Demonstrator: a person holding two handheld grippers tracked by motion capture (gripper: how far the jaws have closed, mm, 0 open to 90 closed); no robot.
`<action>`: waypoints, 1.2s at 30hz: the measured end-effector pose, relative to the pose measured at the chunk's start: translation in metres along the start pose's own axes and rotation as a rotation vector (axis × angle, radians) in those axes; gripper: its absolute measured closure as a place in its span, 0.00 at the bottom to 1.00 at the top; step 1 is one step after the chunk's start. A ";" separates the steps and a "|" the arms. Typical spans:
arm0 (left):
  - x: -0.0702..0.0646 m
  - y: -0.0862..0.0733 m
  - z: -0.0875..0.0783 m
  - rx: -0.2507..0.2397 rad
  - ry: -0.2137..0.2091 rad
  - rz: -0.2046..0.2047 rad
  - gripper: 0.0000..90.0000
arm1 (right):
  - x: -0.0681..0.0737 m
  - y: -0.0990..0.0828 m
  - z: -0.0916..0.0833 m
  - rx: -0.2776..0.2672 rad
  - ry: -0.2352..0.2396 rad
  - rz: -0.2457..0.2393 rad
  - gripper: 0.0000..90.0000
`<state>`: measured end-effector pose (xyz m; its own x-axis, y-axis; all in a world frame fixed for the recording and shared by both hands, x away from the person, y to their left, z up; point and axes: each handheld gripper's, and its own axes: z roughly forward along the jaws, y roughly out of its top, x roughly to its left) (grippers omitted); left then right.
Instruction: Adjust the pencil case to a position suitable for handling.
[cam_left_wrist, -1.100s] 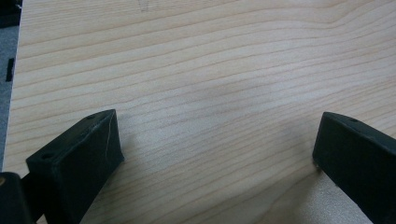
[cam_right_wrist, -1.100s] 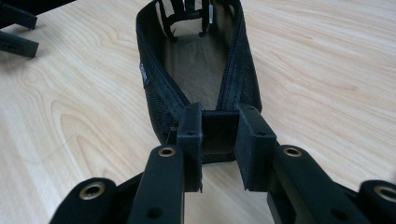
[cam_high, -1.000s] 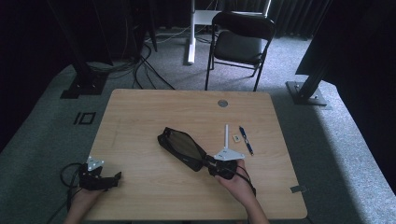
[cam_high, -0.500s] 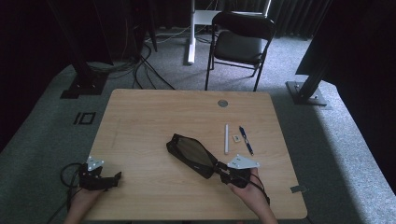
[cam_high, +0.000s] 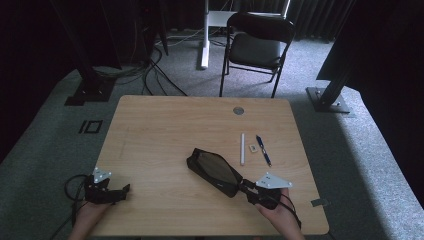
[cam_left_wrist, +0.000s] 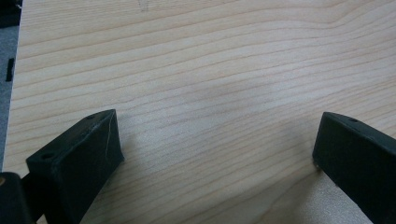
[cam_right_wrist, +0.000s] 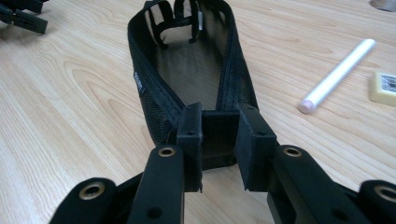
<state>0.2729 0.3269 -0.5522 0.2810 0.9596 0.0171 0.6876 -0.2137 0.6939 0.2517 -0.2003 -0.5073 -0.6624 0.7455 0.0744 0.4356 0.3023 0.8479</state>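
- We see the right gripper (cam_right_wrist: 219, 144) clamped on the near end of the black mesh pencil case (cam_right_wrist: 191, 70), which lies unzipped on the table (cam_high: 160, 130).
- The white stick (cam_right_wrist: 337, 74), eraser (cam_high: 253, 148) and blue pen (cam_high: 263, 150) lie beside the case.
- Well apart from the case, the left gripper (cam_left_wrist: 215, 154) rests released, jaws spread wide over bare wood.

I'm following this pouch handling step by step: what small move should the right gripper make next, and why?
Probably let go of the black mesh pouch. The right gripper is clamped on its near end, the pouch lies open on the table, and the white pen and blue pen lie beside it, likely next to go in.
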 end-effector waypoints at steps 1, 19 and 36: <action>0.000 0.000 0.000 0.000 0.000 0.000 0.02 | -0.001 -0.001 -0.002 0.000 -0.005 0.001 0.81; 0.000 0.000 0.000 0.000 0.000 0.000 0.02 | -0.020 -0.026 -0.040 0.003 -0.065 0.048 0.81; 0.000 0.000 0.000 0.000 0.000 0.000 0.02 | -0.026 -0.029 -0.054 -0.032 -0.071 0.072 0.68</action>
<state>0.2729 0.3268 -0.5522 0.2810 0.9596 0.0169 0.6877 -0.2136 0.6939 0.2237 -0.2606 -0.5052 -0.5845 0.8052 0.0998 0.4604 0.2279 0.8579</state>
